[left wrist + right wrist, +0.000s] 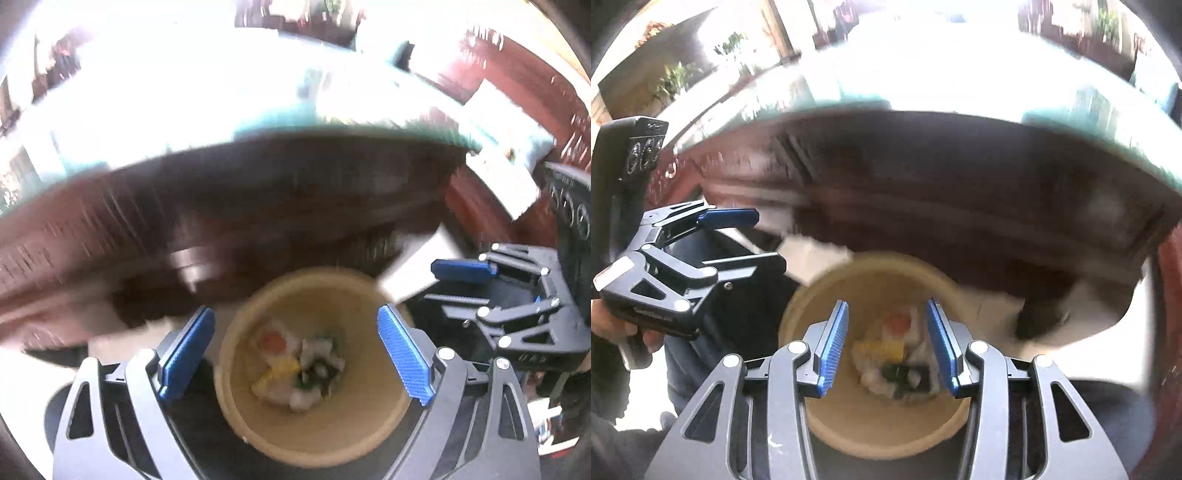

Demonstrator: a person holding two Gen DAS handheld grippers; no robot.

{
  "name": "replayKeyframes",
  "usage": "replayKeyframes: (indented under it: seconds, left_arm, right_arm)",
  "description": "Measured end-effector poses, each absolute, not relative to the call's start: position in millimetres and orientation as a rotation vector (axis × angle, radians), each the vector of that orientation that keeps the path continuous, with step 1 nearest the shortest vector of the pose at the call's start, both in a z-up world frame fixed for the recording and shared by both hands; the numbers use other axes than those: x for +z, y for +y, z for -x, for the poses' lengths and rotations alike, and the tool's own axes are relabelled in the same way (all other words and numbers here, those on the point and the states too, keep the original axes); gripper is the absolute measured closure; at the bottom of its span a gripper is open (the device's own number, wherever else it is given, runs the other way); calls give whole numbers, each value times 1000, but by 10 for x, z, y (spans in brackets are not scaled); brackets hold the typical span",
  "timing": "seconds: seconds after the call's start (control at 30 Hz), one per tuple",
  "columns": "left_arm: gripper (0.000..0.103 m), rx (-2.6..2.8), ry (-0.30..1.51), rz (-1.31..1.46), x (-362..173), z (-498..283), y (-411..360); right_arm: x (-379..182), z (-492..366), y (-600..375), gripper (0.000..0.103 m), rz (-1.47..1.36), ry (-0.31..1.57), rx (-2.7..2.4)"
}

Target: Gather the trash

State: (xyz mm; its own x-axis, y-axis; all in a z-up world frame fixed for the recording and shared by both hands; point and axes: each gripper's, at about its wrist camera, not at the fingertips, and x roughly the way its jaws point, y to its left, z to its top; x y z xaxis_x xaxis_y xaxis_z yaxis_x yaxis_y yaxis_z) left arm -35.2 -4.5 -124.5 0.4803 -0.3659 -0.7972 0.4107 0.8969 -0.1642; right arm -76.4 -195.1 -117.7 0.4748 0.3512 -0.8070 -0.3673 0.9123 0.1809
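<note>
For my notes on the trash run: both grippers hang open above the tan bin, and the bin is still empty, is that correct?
Not quite: the tan bin is not empty. The right wrist view shows scraps of trash lying at its bottom, white, orange, yellow and dark pieces. The rest holds: the left gripper and right gripper both hang open above it.

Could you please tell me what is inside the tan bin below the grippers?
The tan bin holds a loose pile of trash at its bottom: white crumpled scraps, an orange-and-white piece, something yellow, and dark green bits. Blur hides finer detail, and whatever lies beneath the pile is covered.
</note>
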Motion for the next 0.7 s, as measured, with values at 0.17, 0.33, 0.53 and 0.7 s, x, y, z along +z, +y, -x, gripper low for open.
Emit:
replayKeyframes:
  seconds: [0.17,0.33,0.53,0.7]
  left_arm:
    - [4,-381,733,-20,-461,156,15]
    - [4,-280,543,-33,185,-37,-14]
    - [4,-178,426,-7,583,-321,-79]
    - [4,-73,414,-10,615,-571,-117]
  right_arm:
    - [-504,556,-1972,46,14,768,381]
    - [146,297,-2019,14,-16,550,257]
    - [616,63,-2057,8,-40,336,112]
    - [618,-101,-2059,8,-49,302,46]
